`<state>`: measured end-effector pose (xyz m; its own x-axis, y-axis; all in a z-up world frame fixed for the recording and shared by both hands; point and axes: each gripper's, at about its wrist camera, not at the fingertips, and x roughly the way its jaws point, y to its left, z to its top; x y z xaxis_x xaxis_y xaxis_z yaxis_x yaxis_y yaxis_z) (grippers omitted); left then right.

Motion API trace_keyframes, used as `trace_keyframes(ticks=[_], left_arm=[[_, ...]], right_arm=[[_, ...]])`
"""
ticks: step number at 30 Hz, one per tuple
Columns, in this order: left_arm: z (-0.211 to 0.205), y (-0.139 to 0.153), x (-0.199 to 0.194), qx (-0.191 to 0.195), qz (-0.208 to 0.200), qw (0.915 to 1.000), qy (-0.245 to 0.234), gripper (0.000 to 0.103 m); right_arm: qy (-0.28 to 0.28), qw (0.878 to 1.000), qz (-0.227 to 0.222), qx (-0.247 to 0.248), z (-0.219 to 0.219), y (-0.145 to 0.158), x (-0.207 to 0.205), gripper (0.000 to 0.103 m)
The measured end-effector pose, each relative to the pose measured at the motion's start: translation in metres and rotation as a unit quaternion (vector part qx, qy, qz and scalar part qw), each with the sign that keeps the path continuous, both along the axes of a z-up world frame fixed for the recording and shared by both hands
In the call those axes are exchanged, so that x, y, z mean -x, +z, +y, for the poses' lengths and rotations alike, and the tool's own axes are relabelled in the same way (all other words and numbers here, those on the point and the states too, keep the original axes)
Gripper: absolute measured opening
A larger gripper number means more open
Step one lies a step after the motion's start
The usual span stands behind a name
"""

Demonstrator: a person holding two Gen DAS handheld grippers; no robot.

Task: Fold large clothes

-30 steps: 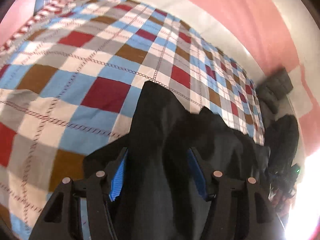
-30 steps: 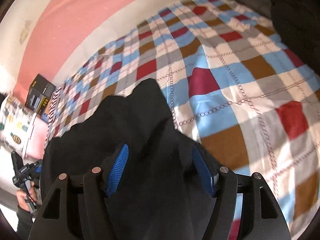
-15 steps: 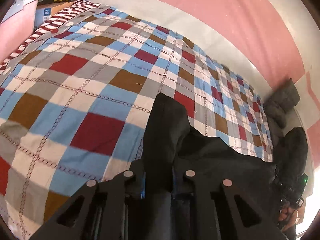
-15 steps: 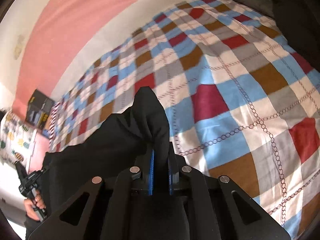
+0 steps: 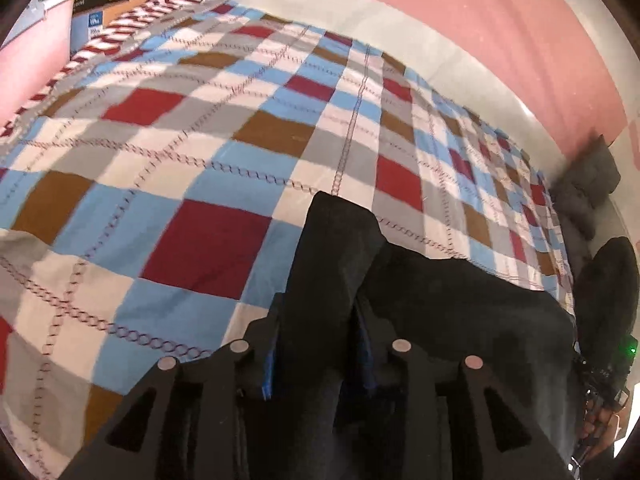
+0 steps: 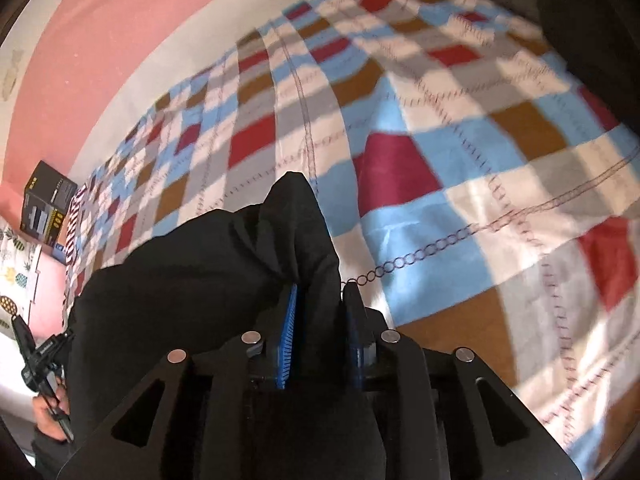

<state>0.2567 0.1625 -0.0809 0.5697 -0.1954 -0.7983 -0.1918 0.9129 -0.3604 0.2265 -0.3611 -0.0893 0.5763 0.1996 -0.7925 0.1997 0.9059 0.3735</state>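
Black garment [image 5: 460, 300], checked bedspread [image 5: 200, 152], grey cushions [image 5: 588, 184]

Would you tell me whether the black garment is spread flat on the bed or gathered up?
Gathered up: the black garment bunches between both closed grippers, left and right, above the checked bedspread.
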Motion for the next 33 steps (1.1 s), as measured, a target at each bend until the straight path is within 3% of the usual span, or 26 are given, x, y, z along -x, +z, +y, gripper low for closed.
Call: trace_keyframes(ticks=[7, 10, 14, 16, 18, 22, 27, 31, 33], left_arm=[[-0.001, 0.049, 0.053, -0.026, -0.045, 0.9986, -0.008, 0.033], [-0.027, 0.065, 0.084, -0.021, -0.074, 0.9961, -0.043, 0.036], [-0.074, 0.047, 0.104, -0.030, -0.055, 0.9927, -0.103, 0.036], [-0.085, 0.027, 0.104, -0.037, -0.032, 0.9930, -0.108, 0.036], [-0.085, 0.016, 0.104, -0.036, -0.034, 0.9935, -0.102, 0.036], [-0.084, 0.025, 0.107, -0.043, -0.028, 0.9940, -0.097, 0.036], [-0.091, 0.048, 0.155, -0.042, -0.055, 0.9904, -0.120, 0.036], [-0.121, 0.046, 0.190, -0.041, -0.050, 0.9851, -0.159, 0.036], [-0.138, 0.043, 0.199, -0.040, -0.052, 0.9825, -0.174, 0.036]], right_arm=[[0.038, 0.996, -0.075, 0.040, 0.027, 0.055, 0.070, 0.024], [0.059, 0.994, -0.079, 0.045, 0.046, 0.051, 0.087, 0.025], [0.056, 0.995, -0.037, 0.080, 0.057, 0.012, 0.086, 0.022], [0.028, 0.995, -0.021, 0.091, 0.046, -0.009, 0.084, 0.019], [0.015, 0.997, -0.015, 0.080, 0.036, -0.017, 0.082, 0.013], [0.003, 0.995, -0.007, 0.101, 0.039, 0.002, 0.086, 0.012], [0.031, 0.994, -0.064, 0.083, 0.070, 0.037, 0.148, 0.014], [0.067, 0.993, -0.064, 0.079, 0.113, 0.028, 0.186, 0.014], [0.097, 0.987, -0.077, 0.103, 0.138, 0.022, 0.199, 0.014]])
